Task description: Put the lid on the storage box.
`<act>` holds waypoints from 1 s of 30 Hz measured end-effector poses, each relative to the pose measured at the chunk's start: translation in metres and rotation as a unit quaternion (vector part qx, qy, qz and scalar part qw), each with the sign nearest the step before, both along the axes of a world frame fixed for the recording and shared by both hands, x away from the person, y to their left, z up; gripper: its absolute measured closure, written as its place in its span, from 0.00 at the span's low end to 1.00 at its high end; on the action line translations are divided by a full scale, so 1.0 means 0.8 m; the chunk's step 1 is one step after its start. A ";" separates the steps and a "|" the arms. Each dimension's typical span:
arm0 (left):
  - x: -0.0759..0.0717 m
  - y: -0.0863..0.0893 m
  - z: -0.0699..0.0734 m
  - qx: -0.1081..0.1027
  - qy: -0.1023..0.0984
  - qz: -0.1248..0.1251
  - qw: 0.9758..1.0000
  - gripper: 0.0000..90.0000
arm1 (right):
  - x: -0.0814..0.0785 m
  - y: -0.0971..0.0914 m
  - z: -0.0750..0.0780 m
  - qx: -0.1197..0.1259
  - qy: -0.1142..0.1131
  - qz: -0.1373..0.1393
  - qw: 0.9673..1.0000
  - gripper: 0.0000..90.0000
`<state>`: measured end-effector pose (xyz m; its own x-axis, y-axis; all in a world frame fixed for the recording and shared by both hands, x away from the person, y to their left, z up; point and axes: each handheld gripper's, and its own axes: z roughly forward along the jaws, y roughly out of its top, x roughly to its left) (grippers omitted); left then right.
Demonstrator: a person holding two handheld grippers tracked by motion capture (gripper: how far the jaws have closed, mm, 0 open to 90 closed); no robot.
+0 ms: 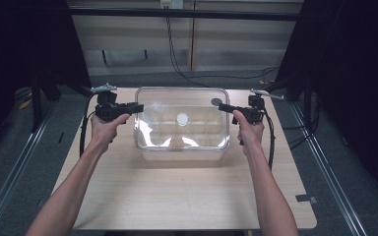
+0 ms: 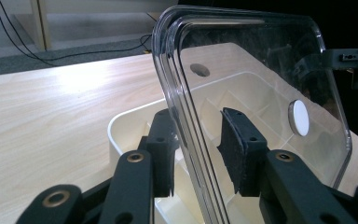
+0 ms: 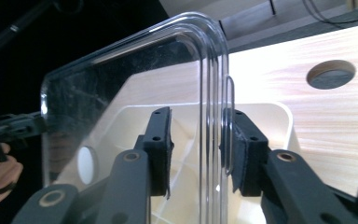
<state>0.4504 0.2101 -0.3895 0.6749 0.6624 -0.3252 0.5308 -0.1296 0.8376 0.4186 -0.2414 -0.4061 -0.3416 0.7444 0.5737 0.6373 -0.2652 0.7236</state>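
A clear plastic lid [image 1: 182,101] with a white round disc at its middle lies over a cream compartment box [image 1: 182,153] at the table's centre. My left gripper [image 1: 139,107] reaches its left edge and my right gripper [image 1: 222,107] its right edge. In the left gripper view the lid's rim [image 2: 261,70] runs between the jaws of the left gripper [image 2: 198,149]; one pad touches it and the other stands off. The right gripper [image 3: 196,149] straddles the lid [image 3: 135,79] the same way, with a gap at one pad. The box [image 2: 126,126] sits a little below the lid.
The pale wooden table [image 1: 187,196] has a round hole [image 1: 216,102] behind the box. Grey floor and metal rails flank the table, and cables hang at the back wall. Each gripper view catches the other gripper [image 2: 349,58] through the lid.
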 end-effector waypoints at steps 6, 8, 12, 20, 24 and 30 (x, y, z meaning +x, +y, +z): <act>0.007 -0.004 -0.006 0.008 0.007 -0.001 1.000 0.71 | 0.006 0.001 -0.006 -0.004 0.006 -0.006 1.000 0.69; 0.010 -0.004 -0.010 0.003 0.011 -0.001 1.000 0.71 | 0.007 0.001 -0.007 -0.005 0.009 -0.008 1.000 0.69; 0.014 -0.003 -0.016 -0.003 0.019 -0.001 1.000 0.70 | 0.010 0.001 -0.010 -0.007 0.011 -0.009 1.000 0.69; 0.019 -0.005 -0.024 0.005 0.026 0.001 1.000 0.68 | 0.016 0.004 -0.018 -0.023 0.016 -0.012 1.000 0.66; 0.021 -0.005 -0.030 0.016 0.032 -0.004 0.999 0.67 | 0.018 0.004 -0.020 -0.030 0.018 -0.011 0.999 0.66; 0.022 -0.008 -0.036 0.019 0.039 -0.002 0.999 0.65 | 0.020 0.007 -0.024 -0.041 0.021 -0.016 0.999 0.64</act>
